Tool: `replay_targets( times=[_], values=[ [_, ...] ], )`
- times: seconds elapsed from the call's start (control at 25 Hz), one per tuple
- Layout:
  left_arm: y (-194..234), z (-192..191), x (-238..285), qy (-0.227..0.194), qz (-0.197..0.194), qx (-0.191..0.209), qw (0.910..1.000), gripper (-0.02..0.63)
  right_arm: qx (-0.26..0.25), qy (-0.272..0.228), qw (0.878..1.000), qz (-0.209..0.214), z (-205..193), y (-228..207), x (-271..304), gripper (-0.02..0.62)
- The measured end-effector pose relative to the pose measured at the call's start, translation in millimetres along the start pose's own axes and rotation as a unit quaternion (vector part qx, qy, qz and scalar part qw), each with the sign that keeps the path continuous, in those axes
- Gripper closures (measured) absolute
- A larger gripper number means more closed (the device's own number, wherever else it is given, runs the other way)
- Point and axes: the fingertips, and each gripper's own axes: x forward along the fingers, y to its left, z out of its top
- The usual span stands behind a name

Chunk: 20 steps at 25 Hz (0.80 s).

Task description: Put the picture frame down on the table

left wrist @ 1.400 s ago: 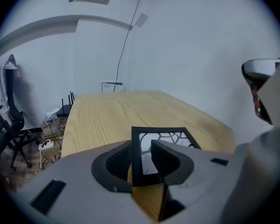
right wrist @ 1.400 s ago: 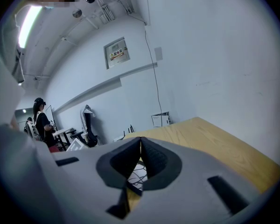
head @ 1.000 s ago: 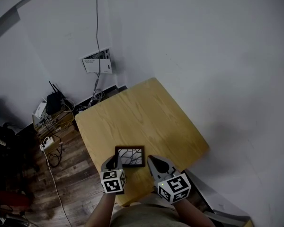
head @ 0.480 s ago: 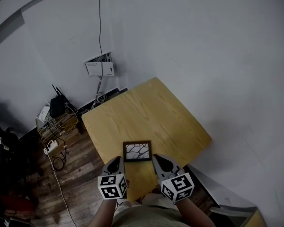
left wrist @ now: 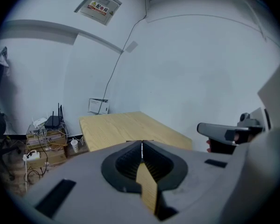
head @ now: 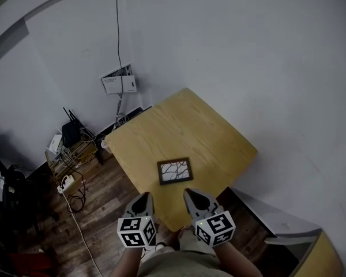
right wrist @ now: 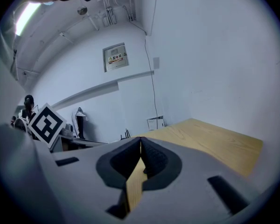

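Your left gripper (head: 143, 197) has its jaws pressed together at the tips with nothing between them; only the table's wood shows through the slit behind the tips. Your right gripper (head: 191, 194) is the same, jaws closed tip to tip and empty. Both hang off the near edge of the table (head: 219, 137), side by side and touching nothing.

The picture frame (head: 175, 171) lies flat on the table near that edge, at about 12 o'clock from the gap between your two grippers and clear of both.

In the left gripper view the closed jaws cover the spot where the frame lies, so you cannot make it out there; your right gripper pokes in at 3 o'clock. In the right gripper view the frame is hidden too.

At 11 o'clock from the table a wall box (head: 119, 83) hangs open. At 9 o'clock, a router (head: 70, 133) sits among tangled cables (head: 69, 183) on the wooden floor.
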Motion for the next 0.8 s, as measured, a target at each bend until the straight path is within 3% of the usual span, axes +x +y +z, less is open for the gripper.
replay_targets(
  times=[0.8],
  values=[
    [9.5, -30.7, -108.0, -0.022, -0.048, 0.01, 0.9986, 0.597, -0.012, -0.001, 1.0, -0.019, -34.6, 103.3, -61.3, 0.594]
  ],
)
